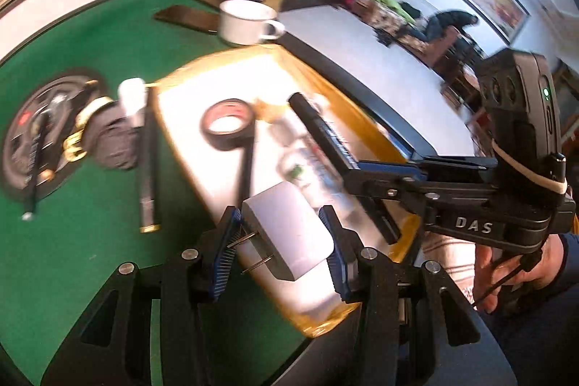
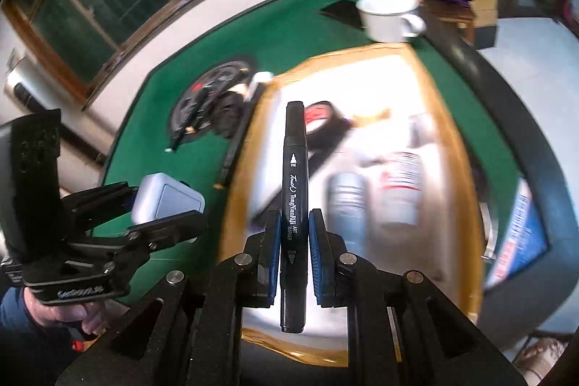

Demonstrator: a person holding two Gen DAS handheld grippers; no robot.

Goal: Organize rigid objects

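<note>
My left gripper (image 1: 280, 246) is shut on a white plug adapter (image 1: 289, 230), prongs pointing left, above the near end of a gold-rimmed white tray (image 1: 347, 118). It also shows in the right wrist view (image 2: 166, 201). My right gripper (image 2: 294, 237) is shut on a black art marker (image 2: 295, 205) held lengthwise above the tray (image 2: 445, 118). The marker also shows in the left wrist view (image 1: 322, 129). A roll of black tape (image 1: 228, 123) and blurred bottles (image 2: 400, 190) lie in the tray.
On the green felt table (image 1: 72, 234) stand a white mug (image 1: 246, 22), a dark phone (image 1: 188, 17), a round black disc (image 1: 36, 132) with pens, a black pouch (image 1: 112, 140) and a long black pen (image 1: 147, 169) beside the tray.
</note>
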